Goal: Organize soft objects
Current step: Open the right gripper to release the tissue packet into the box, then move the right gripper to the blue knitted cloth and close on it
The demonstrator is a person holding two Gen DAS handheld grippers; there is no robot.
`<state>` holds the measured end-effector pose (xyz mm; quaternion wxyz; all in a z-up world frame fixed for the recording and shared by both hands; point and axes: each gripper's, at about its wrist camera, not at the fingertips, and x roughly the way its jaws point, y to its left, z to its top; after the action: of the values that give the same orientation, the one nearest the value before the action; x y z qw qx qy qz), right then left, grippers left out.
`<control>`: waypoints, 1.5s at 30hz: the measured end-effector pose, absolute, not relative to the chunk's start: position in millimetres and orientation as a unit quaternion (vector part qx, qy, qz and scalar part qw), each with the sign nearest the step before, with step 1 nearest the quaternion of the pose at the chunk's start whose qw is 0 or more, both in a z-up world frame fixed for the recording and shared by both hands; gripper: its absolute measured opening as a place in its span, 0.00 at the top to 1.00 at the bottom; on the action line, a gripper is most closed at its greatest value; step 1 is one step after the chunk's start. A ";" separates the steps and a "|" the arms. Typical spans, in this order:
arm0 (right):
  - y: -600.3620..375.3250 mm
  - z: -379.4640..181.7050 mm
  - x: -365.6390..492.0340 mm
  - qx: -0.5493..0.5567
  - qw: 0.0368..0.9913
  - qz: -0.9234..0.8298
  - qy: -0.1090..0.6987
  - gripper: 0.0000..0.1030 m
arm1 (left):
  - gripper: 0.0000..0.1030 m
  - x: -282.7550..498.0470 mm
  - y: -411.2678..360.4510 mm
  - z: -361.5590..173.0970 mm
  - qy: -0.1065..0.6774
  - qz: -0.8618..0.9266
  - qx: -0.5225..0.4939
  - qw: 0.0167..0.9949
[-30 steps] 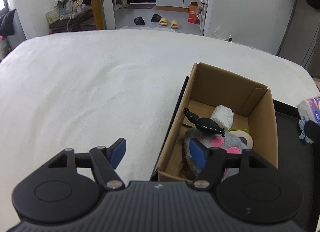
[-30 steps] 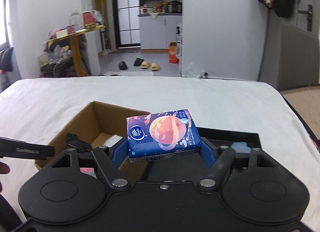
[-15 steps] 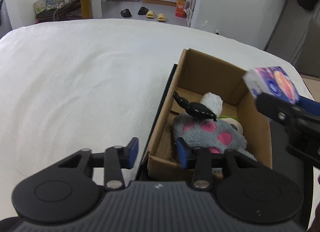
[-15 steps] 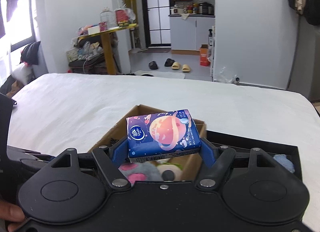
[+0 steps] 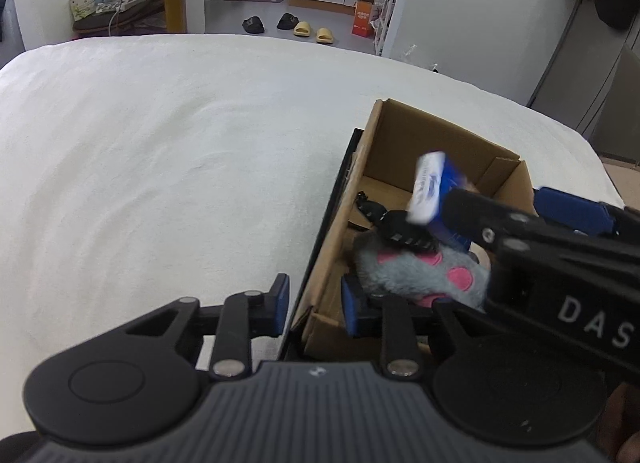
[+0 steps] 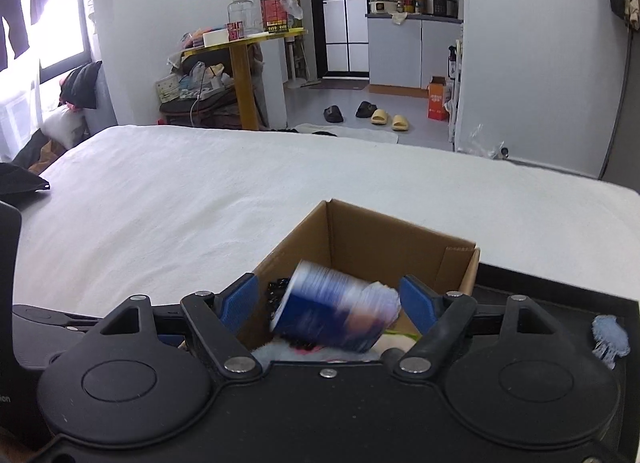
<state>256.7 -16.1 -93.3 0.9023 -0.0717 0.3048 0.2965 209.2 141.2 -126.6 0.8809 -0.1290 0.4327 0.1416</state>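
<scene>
A blue tissue pack (image 6: 336, 309) is blurred and tilted, falling free between my right gripper's (image 6: 329, 299) open jaws into the cardboard box (image 6: 384, 239). It also shows in the left wrist view (image 5: 434, 193), above a grey plush with pink spots (image 5: 424, 273) and a black toy (image 5: 396, 227) in the box (image 5: 420, 139). My left gripper (image 5: 314, 301) is open, its jaws astride the box's near left wall without touching it.
The box stands on a black tray (image 6: 560, 299) on a white bed (image 5: 160, 151). A small pale blue fuzzy item (image 6: 608, 337) lies on the tray at the right. Beyond the bed's far edge are the floor, slippers (image 6: 386, 119) and a yellow table (image 6: 244, 79).
My right gripper has moved over the box and opened, letting go of the tissue pack, which now drops into the box. My left gripper's jaws have narrowed around the box wall.
</scene>
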 end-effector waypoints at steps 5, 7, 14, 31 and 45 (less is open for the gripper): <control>-26.9 -93.7 254.6 -0.059 0.902 0.294 0.311 0.25 | 0.74 208.8 140.8 -126.8 0.432 0.149 -0.131 0.880; -31.8 -92.0 252.8 -0.061 0.903 0.294 0.308 0.25 | 0.74 210.1 142.5 -126.2 0.433 0.155 -0.133 0.878; -48.2 -88.4 255.8 -0.060 0.908 0.282 0.302 0.25 | 0.71 212.4 140.9 -123.9 0.435 0.168 -0.125 0.876; -102.2 -116.9 281.8 -0.044 0.922 0.198 0.329 0.25 | 0.38 224.6 132.5 -117.8 0.429 0.205 -0.078 0.876; -163.5 -141.3 303.9 -0.064 0.928 0.145 0.338 0.19 | 0.33 235.9 123.0 -118.3 0.433 0.229 -0.045 0.871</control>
<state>303.9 -163.5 -141.3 0.9279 -0.0636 0.3377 0.1448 235.9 123.0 -118.3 0.8709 -0.0446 0.4326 0.2291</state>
